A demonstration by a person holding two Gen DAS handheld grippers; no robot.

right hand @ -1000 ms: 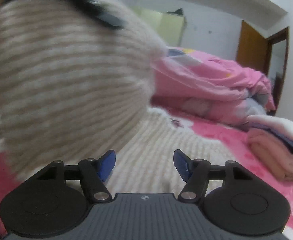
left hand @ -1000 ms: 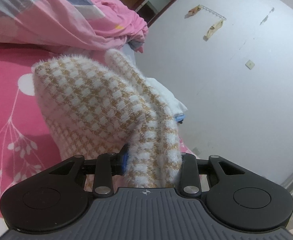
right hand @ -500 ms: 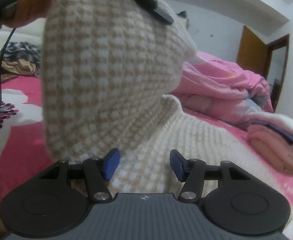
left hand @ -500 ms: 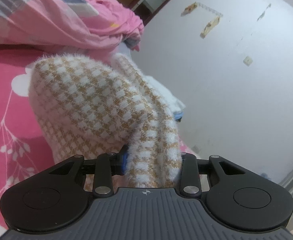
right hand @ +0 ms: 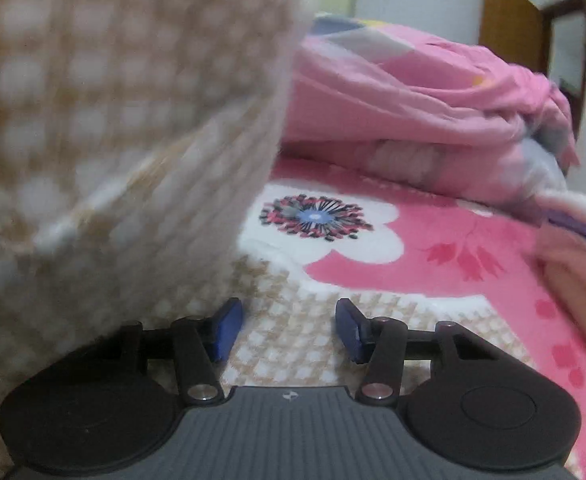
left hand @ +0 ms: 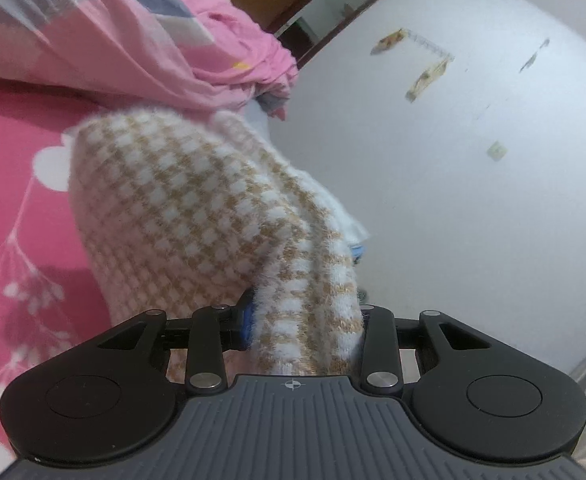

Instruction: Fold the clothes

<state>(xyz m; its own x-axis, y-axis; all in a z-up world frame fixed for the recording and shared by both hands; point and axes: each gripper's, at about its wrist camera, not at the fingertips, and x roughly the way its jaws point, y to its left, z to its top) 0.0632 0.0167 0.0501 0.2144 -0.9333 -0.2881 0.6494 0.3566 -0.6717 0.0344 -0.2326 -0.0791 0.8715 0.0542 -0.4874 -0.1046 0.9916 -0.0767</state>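
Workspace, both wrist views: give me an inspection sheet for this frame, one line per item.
Surface: bed with pink floral sheet.
Job's things: fuzzy beige-and-white checked sweater, partly lifted, partly lying on the sheet; blurred in the right view.
Clutter: bunched pink quilt; stack of folded clothes at right edge.
Grippers: left gripper clamped on a sweater fold; right gripper with jaws closing, over the sweater, pads not pressing it.
Cables: nothing seen.
Surroundings: white wall, brown door frame, wall hooks.
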